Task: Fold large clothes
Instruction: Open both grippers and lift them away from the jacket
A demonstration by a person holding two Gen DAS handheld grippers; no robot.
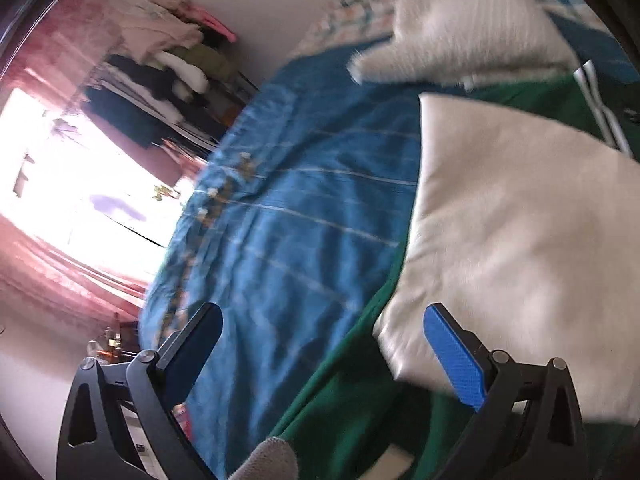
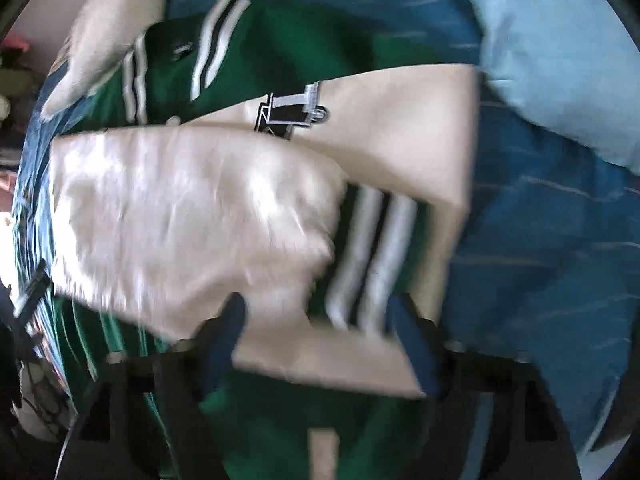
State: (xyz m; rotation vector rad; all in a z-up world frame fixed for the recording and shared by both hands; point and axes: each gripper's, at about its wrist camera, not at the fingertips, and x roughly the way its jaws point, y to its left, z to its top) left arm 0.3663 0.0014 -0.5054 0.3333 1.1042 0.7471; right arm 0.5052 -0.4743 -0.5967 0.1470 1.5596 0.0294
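A green varsity jacket (image 1: 340, 420) with cream sleeves lies on a blue bedspread (image 1: 300, 200). One cream sleeve (image 1: 520, 240) is folded across the jacket's body. My left gripper (image 1: 324, 340) hovers over the jacket's edge, open, with nothing between its blue pads. In the right wrist view the green jacket (image 2: 280, 32) shows two cream sleeves crossed over its front. The nearer sleeve (image 2: 180, 208) ends in a green-and-white striped cuff (image 2: 372, 256). My right gripper (image 2: 320, 320) points down just above that cuff, open, and its pads do not press the cloth.
A white fluffy garment (image 1: 472, 28) lies beyond the jacket near the patterned pillows. A light blue cloth (image 2: 560, 60) rests on the bedspread (image 2: 540, 240) at the right. A rack of clothes (image 1: 160, 64) stands by the bright window (image 1: 80, 180). A grey gloved fingertip (image 1: 272, 460) shows at the bottom.
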